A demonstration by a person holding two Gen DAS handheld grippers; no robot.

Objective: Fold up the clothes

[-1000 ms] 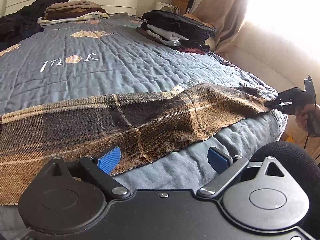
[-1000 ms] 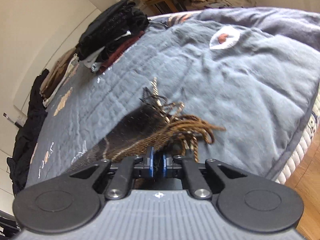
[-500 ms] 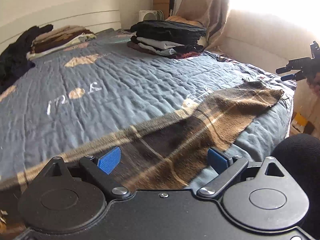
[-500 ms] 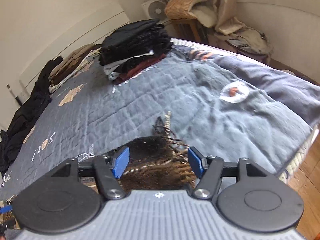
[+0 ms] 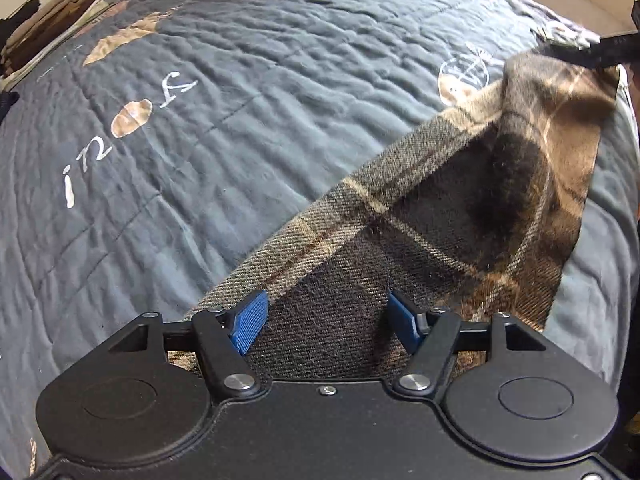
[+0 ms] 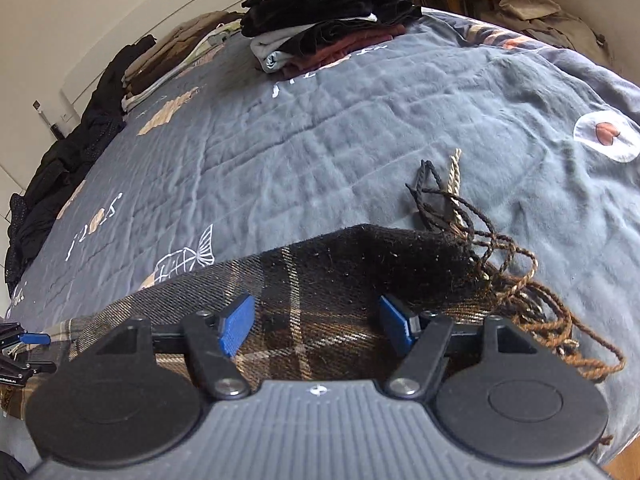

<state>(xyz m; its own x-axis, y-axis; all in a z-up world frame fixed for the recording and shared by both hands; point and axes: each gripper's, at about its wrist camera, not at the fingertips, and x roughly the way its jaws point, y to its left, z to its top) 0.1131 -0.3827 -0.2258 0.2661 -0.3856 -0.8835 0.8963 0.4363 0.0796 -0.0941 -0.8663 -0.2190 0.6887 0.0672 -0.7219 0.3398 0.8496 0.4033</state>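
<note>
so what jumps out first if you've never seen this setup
A brown plaid scarf stretches across the near edge of the grey quilt, its twisted fringe splayed at one end. A stack of folded clothes sits at the far side of the bed.

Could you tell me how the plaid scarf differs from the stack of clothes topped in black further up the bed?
The scarf is one brown plaid piece with a tasselled end, lying spread out under the right gripper. The stack is several folded garments, mostly black, piled neatly. Both rest on the grey quilt.
</note>
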